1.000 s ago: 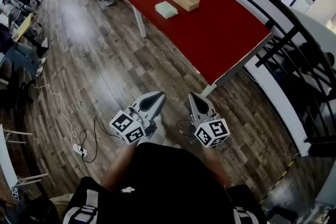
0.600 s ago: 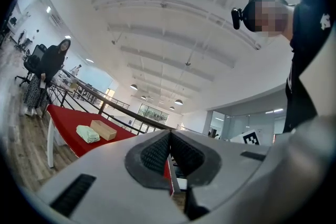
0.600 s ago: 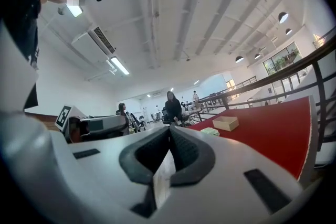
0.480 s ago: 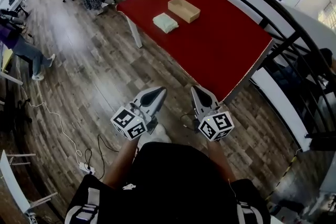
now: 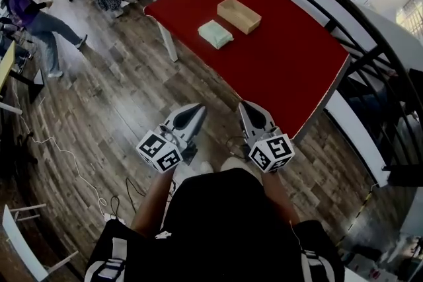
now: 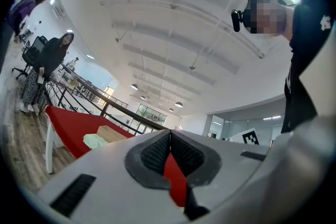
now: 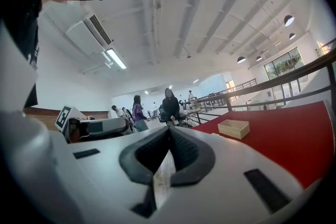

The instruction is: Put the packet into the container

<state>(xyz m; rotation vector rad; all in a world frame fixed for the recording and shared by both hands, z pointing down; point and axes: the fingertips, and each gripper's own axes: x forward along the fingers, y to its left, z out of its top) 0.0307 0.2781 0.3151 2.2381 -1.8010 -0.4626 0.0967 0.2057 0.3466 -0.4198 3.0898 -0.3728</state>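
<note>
Both left gripper [image 5: 197,109] and right gripper [image 5: 244,105] carry black square markers [image 5: 158,153].

I see packet [image 5: 215,34] flat on red table [image 5: 284,59], just beside container [image 5: 238,14] | left gripper [image 5: 199,107], right gripper [image 5: 244,105] side by side over wood floor [image 5: 125,86], jaws together

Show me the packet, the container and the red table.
packet [image 5: 215,34], head view, middle of its pale green top.
container [image 5: 238,14], head view, its bare inside floor.
red table [image 5: 284,69], head view, bare part of its top.
</note>
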